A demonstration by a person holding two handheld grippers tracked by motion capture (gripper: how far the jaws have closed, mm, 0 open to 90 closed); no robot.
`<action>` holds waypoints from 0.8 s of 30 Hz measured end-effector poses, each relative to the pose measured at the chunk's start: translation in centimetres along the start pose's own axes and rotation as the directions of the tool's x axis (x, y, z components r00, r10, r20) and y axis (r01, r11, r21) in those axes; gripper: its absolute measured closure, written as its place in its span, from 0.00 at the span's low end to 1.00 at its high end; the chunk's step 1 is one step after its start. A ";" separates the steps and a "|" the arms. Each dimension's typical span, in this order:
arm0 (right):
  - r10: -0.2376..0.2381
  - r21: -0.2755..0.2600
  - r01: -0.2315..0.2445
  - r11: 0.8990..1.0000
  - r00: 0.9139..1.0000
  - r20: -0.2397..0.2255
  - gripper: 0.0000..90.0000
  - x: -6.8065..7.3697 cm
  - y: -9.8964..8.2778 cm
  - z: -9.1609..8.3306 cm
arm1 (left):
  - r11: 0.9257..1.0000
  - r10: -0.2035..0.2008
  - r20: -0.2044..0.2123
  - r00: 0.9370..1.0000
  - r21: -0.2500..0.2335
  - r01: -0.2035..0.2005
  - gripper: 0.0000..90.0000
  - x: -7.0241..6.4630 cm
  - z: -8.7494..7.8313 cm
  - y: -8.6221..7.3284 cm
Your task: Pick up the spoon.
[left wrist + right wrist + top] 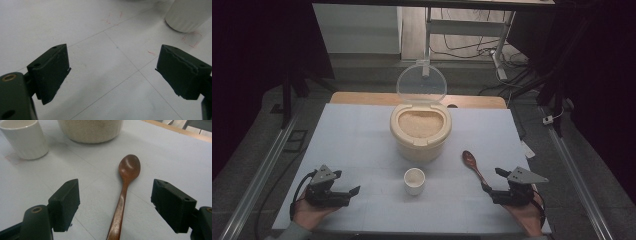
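Observation:
A cream rice bin [420, 137] stands mid-table with its clear lid [421, 82] raised, full of rice. In front of it is a small white cup [414, 180], seen also as the cup [25, 138] and the cup [190, 15]. A brown wooden spoon [474, 167] lies right of the cup, bowl toward the far side. My right gripper [493, 180] rests on the table, open; the spoon [128, 167] handle runs between its jaws without touching the pads, as the right gripper [116, 202] view shows. My left gripper [346, 182] rests at front left, open on nothing, and the left gripper [112, 67] frames bare table.
The white table top [362, 135] has a wooden strip along its far edge. Metal rails run along the floor on both sides, and a desk frame with cables stands beyond the table. Red pen marks [192, 40] sit on the surface near the cup.

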State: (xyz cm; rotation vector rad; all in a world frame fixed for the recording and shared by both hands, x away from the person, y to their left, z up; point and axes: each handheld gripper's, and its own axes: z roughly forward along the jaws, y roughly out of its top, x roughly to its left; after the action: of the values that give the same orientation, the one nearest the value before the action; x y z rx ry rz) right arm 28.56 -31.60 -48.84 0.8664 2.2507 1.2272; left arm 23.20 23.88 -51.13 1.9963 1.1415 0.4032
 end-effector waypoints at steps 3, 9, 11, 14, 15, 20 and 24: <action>-0.004 0.007 0.004 1.000 1.000 0.005 0.26 0.0 0.0 0.0 | 1.000 0.001 0.002 1.000 0.005 -0.001 0.12 -0.1 0.1 0.1; -0.012 0.022 0.012 1.000 1.000 0.012 0.27 0.1 0.2 0.1 | 1.000 0.000 0.006 1.000 0.009 0.000 0.12 -0.1 0.2 0.0; -0.017 0.028 0.016 0.999 1.000 0.018 0.27 0.2 0.3 0.0 | 1.000 0.002 0.004 1.000 0.009 -0.002 0.12 -0.1 0.1 0.1; -0.017 0.037 0.017 0.999 1.000 0.021 0.28 0.2 0.5 0.0 | 1.000 0.000 0.006 1.000 0.013 0.000 0.12 0.0 0.2 0.0; -0.015 0.039 0.014 0.999 1.000 0.017 0.29 0.2 0.6 0.0 | 1.000 0.001 0.006 1.000 0.014 -0.001 0.12 0.0 0.2 0.0; -0.007 0.055 0.006 0.998 1.000 0.012 0.30 0.2 1.0 0.0 | 1.000 0.007 0.008 1.000 0.016 -0.007 0.12 -0.1 0.2 0.1; -0.004 0.083 0.003 0.997 1.000 0.015 0.32 0.2 1.6 -0.1 | 1.000 0.012 0.009 1.000 0.020 -0.012 0.12 -0.1 0.2 0.1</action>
State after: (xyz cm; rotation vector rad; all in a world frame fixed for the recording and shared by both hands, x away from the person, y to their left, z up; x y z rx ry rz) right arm 28.86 -30.86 -47.44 0.8984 2.3041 1.1288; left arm 23.33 23.66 -51.22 2.0212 1.1322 0.3900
